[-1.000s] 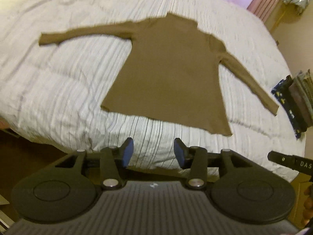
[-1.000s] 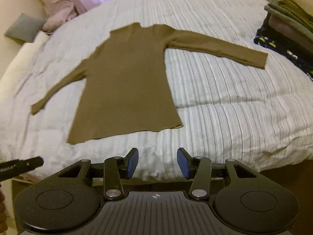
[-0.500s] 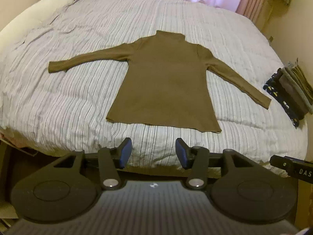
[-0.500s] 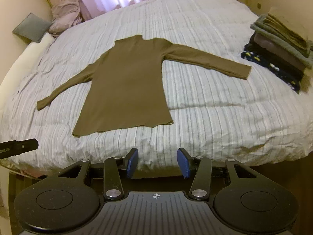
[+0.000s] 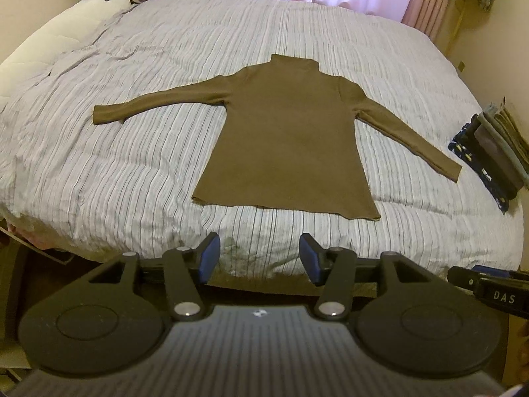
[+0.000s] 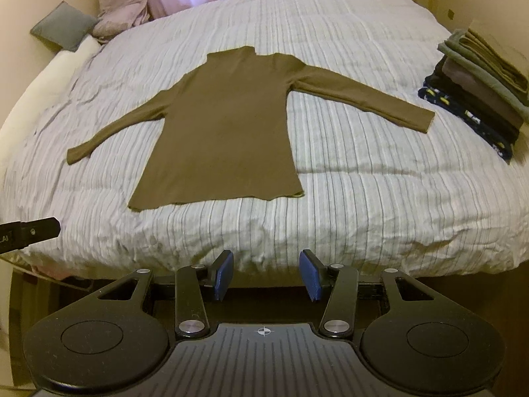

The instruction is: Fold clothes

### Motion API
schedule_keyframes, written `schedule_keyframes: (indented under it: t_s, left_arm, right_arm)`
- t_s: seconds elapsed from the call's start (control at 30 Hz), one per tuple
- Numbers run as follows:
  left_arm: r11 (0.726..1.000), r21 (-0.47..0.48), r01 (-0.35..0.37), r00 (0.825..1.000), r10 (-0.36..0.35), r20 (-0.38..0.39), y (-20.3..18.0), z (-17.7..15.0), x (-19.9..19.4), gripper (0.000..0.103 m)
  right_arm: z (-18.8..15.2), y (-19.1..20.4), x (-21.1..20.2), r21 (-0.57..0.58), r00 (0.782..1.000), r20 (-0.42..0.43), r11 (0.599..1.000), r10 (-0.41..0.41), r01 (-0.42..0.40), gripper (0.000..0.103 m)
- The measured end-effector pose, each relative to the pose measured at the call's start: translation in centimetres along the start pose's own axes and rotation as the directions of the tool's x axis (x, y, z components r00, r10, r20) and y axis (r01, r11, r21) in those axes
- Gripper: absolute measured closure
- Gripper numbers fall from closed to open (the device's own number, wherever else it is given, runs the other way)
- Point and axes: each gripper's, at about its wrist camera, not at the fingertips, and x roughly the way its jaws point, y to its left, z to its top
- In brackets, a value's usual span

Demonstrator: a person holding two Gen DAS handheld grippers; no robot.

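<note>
Olive-brown long-sleeved turtleneck top [image 5: 287, 139] lies flat on the striped grey bed quilt [image 5: 99, 172], sleeves out, ahead of both tools. Left hand-held gripper [image 5: 259, 258] and right hand-held gripper [image 6: 266, 273] hover with pads apart, holding nothing. Best grab: cuff or hem corner, lifted cleanly. No containers; a folded clothes stack [image 6: 479, 92] sits far right.
</note>
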Motion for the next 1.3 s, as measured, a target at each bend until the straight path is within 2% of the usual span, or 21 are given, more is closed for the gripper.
schedule_keyframes:
  t_s: [0.67,1.3]
  left_arm:
    - [1.000,0.018,0.021,0.998,-0.020,-0.059,-0.4,-0.8,1.3,0.054]
    - [0.999,-0.032,-0.018,0.998,0.016,-0.068,-0.5,0.3,2.6,0.053]
  right_arm:
    - [-0.4,1.3,0.9,-0.046,0.999,-0.043,0.999,-0.022,0.020,0.054]
    - [1.7,1.9,2.0,-0.130,0.999,-0.034,0.992,-0.004,0.000,0.054]
